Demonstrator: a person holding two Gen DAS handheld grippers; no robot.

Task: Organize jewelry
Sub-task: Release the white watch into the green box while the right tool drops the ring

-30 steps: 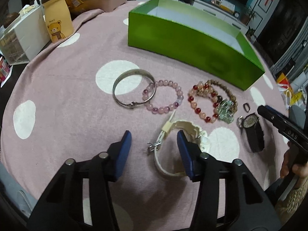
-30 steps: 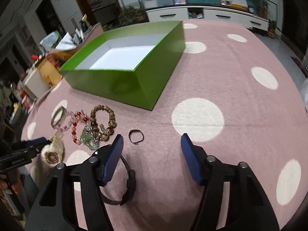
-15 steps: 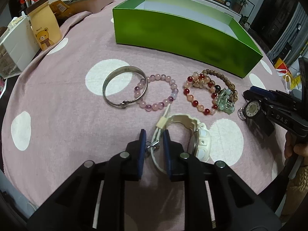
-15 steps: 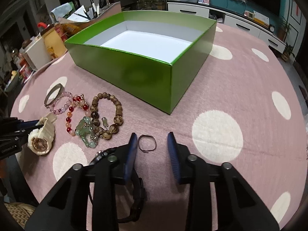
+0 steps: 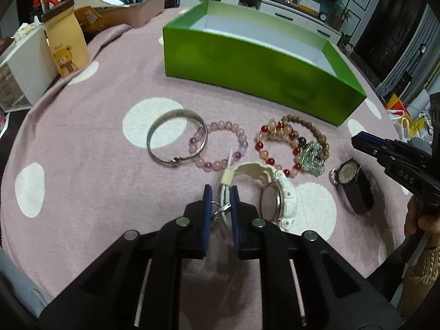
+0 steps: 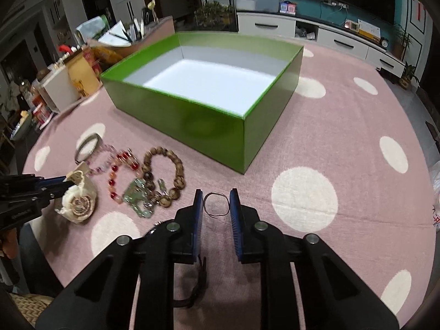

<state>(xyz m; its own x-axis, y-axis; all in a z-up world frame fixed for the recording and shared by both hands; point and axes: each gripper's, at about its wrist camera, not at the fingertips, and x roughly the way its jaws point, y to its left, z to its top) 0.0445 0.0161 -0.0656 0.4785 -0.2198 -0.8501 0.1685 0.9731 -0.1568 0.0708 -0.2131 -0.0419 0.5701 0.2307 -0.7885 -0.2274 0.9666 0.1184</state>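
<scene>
Left to right, quick pass. Silver metal bangle [image 5: 176, 137] lies at 11 o'clock from the left gripper [image 5: 221, 192], touching the pink-and-purple round-bead bracelet [image 5: 220, 145] beside it. Left gripper jaws are narrow and closing, blue pads on either side of the cream plastic wristwatch [image 5: 264, 195] strap near its metal buckle; pads look to be on the strap, so it is gripping it. Watch lies on the pink dotted tablecloth [image 5: 82, 170], face to the gripper's right. Red-and-peach bead bracelet [image 5: 277, 148] and brown wooden-bead bracelet [image 6: 165, 170] overlap at 1 o'clock, a pale green charm on them. Black-strapped watch [image 5: 352, 184] is further right.

Right gripper [image 6: 217, 200] jaws are narrow and closing, a small thin wire ring [image 6: 217, 203] flat on the cloth between the pads; contact not clear.

Key relation: open green cardboard box [image 6: 192, 121] with white floor sits at 12 o'clock from both grippers, beyond the jewelry row. Its long side faces the left gripper. The right gripper seems nearer its corner. Next move is likely lift and carry forward over the near wall.
</scene>
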